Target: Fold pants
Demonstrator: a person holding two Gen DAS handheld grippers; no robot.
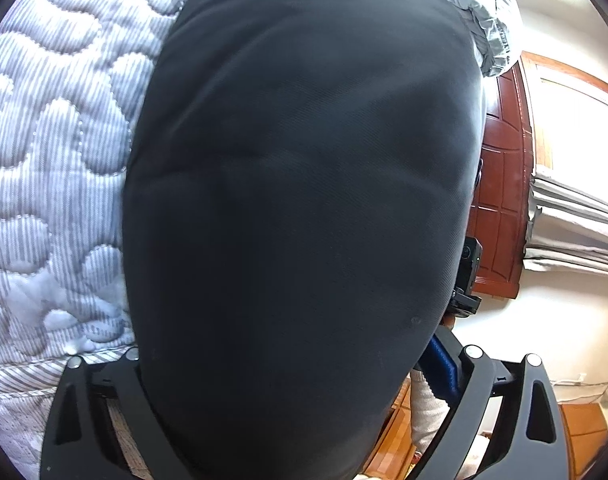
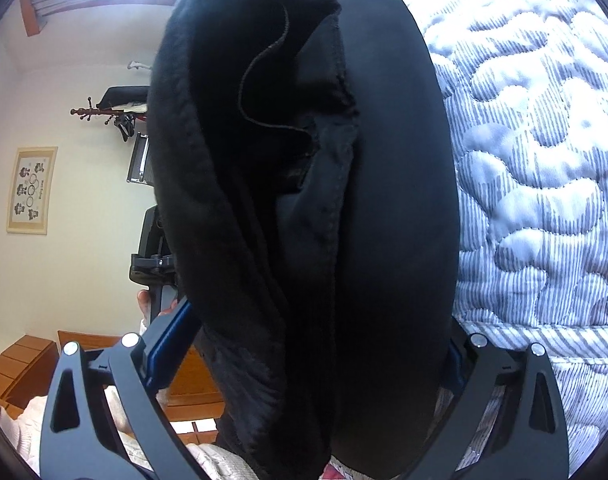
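Left wrist view: black pants fill the middle of the frame, draped between the two fingers of the left gripper and covering most of them
Left gripper: its black finger arms show at the bottom on both sides of the cloth, and a blue pad sits against the fabric's right edge; the fabric runs down between the fingers, so it is clamped on the pants
Pants surface here: smooth dark twill, a few shallow creases across the centre
Quilt: blue-and-white striped, stitched in wavy loops, to the left of and behind the pants
Wooden door: reddish brown, to the right of the pants
Right gripper: seen from this side as a dark device peeking past the cloth's right edge
Right wrist view: the pants hang bunched between the fingers of the right gripper, with a hemmed, fuzzy inner side turned out on the left
Right gripper state: closed on the pants, cloth pressed between its blue pads
Left gripper: visible at left, beside the fabric
Quilt: to the right of the pants
Framed picture: on the pale wall at left
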